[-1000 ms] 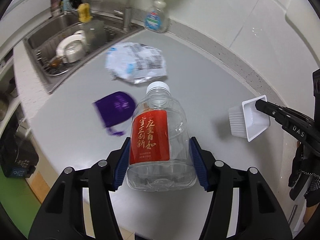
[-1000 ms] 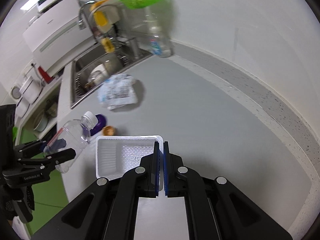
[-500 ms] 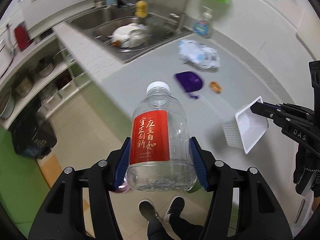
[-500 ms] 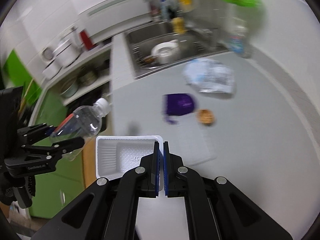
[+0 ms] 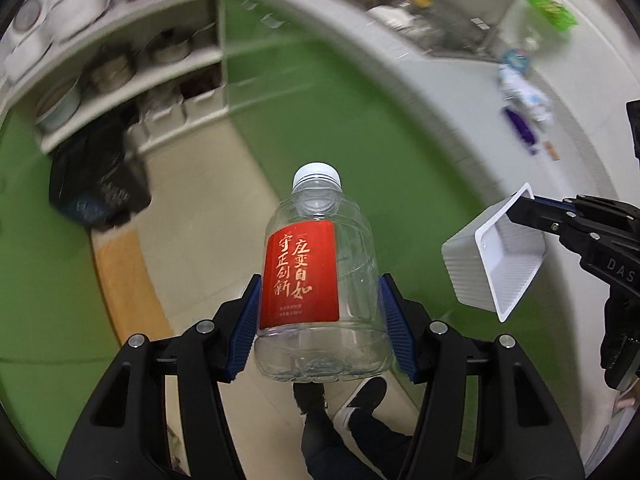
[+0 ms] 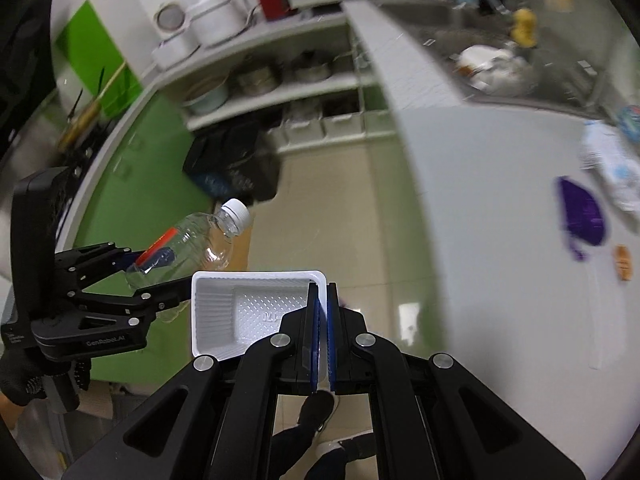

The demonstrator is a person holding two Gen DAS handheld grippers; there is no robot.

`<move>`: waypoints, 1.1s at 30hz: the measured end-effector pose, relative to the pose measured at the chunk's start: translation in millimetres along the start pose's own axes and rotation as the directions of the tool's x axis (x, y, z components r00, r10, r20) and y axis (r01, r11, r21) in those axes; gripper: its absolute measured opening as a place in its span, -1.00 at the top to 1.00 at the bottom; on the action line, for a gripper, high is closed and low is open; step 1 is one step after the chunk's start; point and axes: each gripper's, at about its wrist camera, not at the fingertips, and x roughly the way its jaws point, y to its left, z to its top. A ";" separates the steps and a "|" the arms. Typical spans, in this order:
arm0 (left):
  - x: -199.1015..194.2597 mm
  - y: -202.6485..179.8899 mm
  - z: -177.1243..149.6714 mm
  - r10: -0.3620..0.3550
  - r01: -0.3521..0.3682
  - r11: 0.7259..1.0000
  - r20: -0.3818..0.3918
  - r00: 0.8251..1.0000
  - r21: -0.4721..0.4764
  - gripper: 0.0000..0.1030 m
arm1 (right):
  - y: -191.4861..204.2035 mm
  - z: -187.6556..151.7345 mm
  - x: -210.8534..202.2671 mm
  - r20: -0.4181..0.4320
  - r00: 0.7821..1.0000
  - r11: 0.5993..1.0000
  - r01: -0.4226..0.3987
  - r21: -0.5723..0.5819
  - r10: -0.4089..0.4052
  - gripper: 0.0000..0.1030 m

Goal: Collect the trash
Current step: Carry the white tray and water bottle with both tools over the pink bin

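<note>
My left gripper [image 5: 320, 320] is shut on a clear plastic bottle [image 5: 318, 276] with a red label and white cap, held over the floor. The right wrist view shows that bottle [image 6: 188, 248] and the left gripper [image 6: 136, 280] at the left. My right gripper [image 6: 322, 292] is shut on the rim of a white plastic tray [image 6: 248, 308]; the same tray [image 5: 492, 256] hangs at the right of the left wrist view. On the grey counter [image 6: 480, 200] lie a purple wrapper [image 6: 580, 212], a crumpled white-blue bag [image 6: 608, 164] and a small orange scrap [image 6: 622, 268].
A black bin bag [image 6: 236, 164] sits on the tiled floor below white shelves [image 6: 280, 88] holding pots. Green cabinet fronts [image 5: 360, 120] run under the counter. The sink [image 6: 500, 64] holds dishes. The person's shoes [image 5: 360, 400] stand on the floor below the grippers.
Both grippers have swung away from the counter and out over the floor, carrying the bottle and the tray. The counter trash has shifted to the right edge of both views.
</note>
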 end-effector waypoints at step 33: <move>301.9 169.4 -146.4 0.000 -0.029 0.979 -0.146 0.989 -0.202 -0.12 | 6.0 -120.2 441.5 -0.307 0.951 0.997 -0.058 -0.053 0.039 0.94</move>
